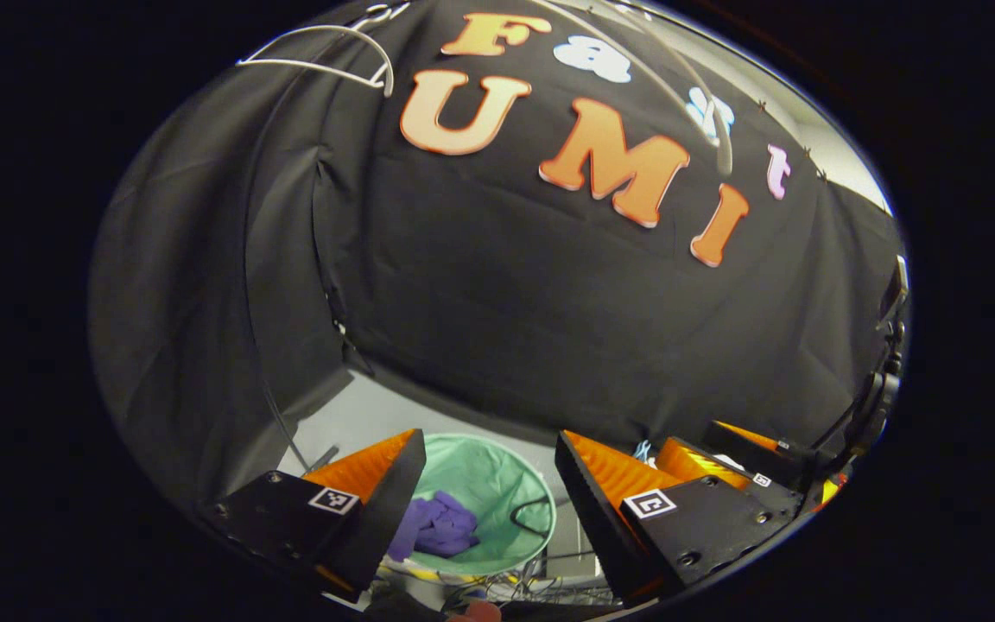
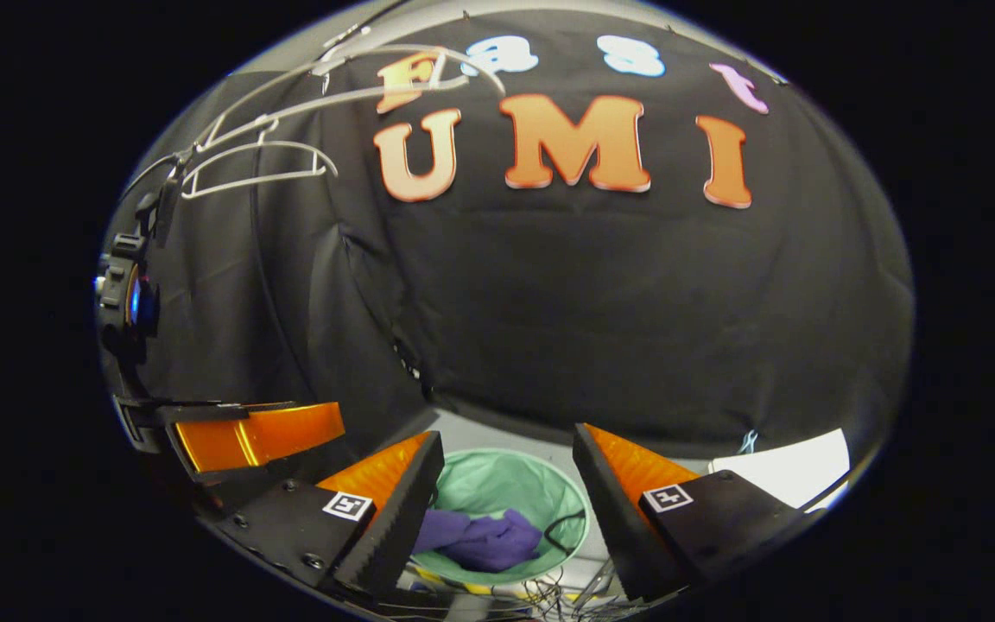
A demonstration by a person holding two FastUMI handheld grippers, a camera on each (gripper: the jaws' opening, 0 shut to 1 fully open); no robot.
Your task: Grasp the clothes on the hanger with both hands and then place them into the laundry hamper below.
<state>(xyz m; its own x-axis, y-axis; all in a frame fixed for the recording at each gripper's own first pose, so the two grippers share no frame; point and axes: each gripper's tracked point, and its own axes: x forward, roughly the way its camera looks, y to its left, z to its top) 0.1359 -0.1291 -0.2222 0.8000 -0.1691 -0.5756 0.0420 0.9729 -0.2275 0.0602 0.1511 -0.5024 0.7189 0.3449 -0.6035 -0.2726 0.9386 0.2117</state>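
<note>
In the left gripper view the left gripper [image 1: 489, 484] has its fingers spread wide with nothing between them, and through the gap the green laundry hamper [image 1: 497, 471] shows below, with the purple clothes [image 1: 435, 525] lying bunched inside, toward its left wall. A dark loop, perhaps a handle or cord [image 1: 532, 516], lies against the hamper's inner right side; what it is cannot be made out. The hamper's near rim is cut off at the bottom edge, where tangled wires [image 1: 515, 592] cross under it. To the right, just beside the left gripper, part of the right gripper shows, half hidden behind the finger, its state unclear from here. In the right gripper view the right gripper [image 2: 506, 488] is likewise wide apart and empty, framing the same laundry hamper [image 2: 541, 479] and the clothes [image 2: 484, 537] in it. The left gripper appears at the far left, seen from the side and partly cut off. High up on the left hang bare white hangers [image 2: 260, 168], thin and bent by the lens, also seen in the left gripper view [image 1: 325, 52]. Grey floor [image 2: 497, 436] runs between the hamper and the black cloth wall [image 2: 636, 320], and a white sheet [image 2: 795, 475] lies at the right, cut by the edge. Open room lies above the hamper between both pairs of fingers.
</note>
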